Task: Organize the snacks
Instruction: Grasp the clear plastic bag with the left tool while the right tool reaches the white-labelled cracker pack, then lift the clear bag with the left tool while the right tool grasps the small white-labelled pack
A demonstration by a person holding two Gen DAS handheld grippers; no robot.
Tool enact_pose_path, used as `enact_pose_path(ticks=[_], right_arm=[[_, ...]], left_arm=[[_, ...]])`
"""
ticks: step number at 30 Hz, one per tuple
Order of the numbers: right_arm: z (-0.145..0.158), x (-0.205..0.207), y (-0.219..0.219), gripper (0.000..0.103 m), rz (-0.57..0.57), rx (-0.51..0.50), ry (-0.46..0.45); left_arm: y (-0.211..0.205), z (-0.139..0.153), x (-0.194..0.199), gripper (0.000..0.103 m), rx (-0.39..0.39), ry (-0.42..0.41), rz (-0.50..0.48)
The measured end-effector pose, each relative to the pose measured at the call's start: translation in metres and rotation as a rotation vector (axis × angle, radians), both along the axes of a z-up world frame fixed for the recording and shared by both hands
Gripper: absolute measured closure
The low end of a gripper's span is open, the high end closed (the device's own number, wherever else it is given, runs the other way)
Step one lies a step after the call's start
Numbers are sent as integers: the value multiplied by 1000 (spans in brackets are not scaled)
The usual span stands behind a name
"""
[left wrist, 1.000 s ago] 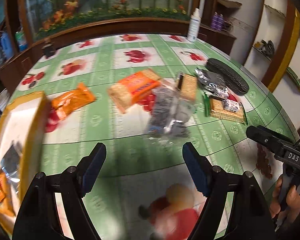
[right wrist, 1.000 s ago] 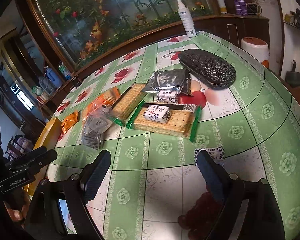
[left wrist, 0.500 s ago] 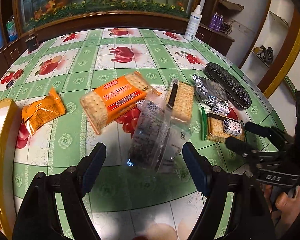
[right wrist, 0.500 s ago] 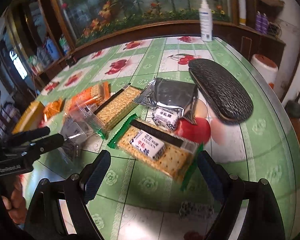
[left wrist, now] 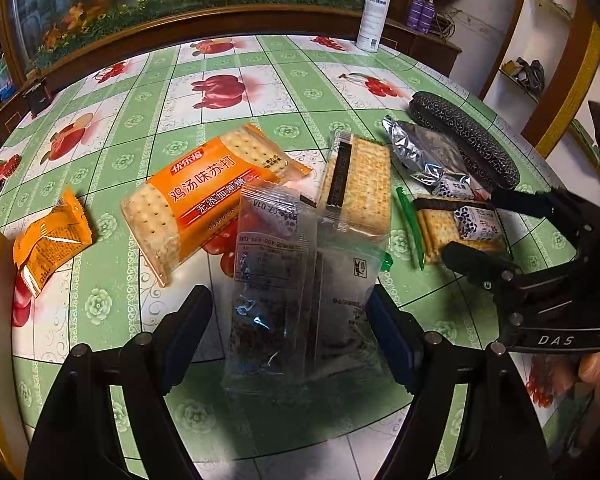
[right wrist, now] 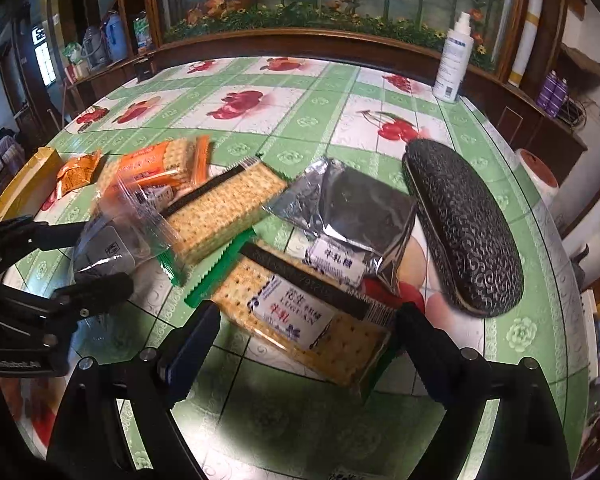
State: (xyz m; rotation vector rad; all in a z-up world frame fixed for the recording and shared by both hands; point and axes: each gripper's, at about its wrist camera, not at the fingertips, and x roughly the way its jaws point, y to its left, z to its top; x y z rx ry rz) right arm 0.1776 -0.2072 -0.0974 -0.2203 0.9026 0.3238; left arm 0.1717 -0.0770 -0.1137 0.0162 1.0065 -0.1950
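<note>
Two empty grippers are approaching snacks: left gripper (left wrist: 290, 316), wide, is straddling the clear packet (left wrist: 300, 292); right gripper (right wrist: 308, 336) is opening over the cracker pack (right wrist: 320, 328), each needing closure next.

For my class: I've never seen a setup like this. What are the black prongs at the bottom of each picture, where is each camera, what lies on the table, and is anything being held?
No robot here: a person holds a two-finger gripper in each hand, each carrying a fisheye camera that looks along its prongs. One picture comes from the left gripper, the other from the right gripper. On the green fruit-patterned tablecloth lie an orange cracker packet, a small orange packet, a clear packet of dark snacks, two green-edged cracker packs, small wrapped candies, a silver pouch and a black case. Nothing is held: the left jaws are open around the clear packet, and the right jaws are opening around a cracker pack.
</note>
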Motion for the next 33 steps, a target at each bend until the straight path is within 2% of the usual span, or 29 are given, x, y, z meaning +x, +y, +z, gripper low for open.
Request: enact_pose_path(ticks=[3,5,8,10,13,15,16,18,20,22,23,27,32,33], right_arm=[[-7,8,-1,10,13,13,52],[-13,6,-3,10,33,68,105],[-10,-8,-3,12,51,107,116],[-5,-12,-2,12,59,127,100],[-2,-9,2,12,29,67,57],[3,-8,-1,12,2,70,33],[7,-10,-6,14,-2,104,20],[17,-17,-17,25,-1,190,-10],[18,-17,-21,47,-3,217,-2],[14,-14,-21,62,4,226,19],[12,-12,-20,65,7,231,30],[12,-13,-14,65,15,214,17],[10,-19,-3,70,26,166,-1],[9,-20,-2,71,23,153,-6]], left_arm=[[2,-2,1,24,-11,9,-2],[3,-2,0,24,-7,5,-7],[6,-1,0,24,-6,12,-7],[8,1,1,24,-13,9,-3],[7,2,4,24,-4,10,-2],[8,2,3,24,-4,10,-7],[9,3,3,24,-6,8,-8],[12,3,3,24,-14,9,-6],[13,1,5,24,-21,15,-5],[11,-2,5,25,-9,18,-6],[10,-3,5,25,1,15,-8],[7,-4,4,24,29,0,-12],[16,-3,4,25,-21,-17,5],[18,-3,3,31,-26,-20,7]])
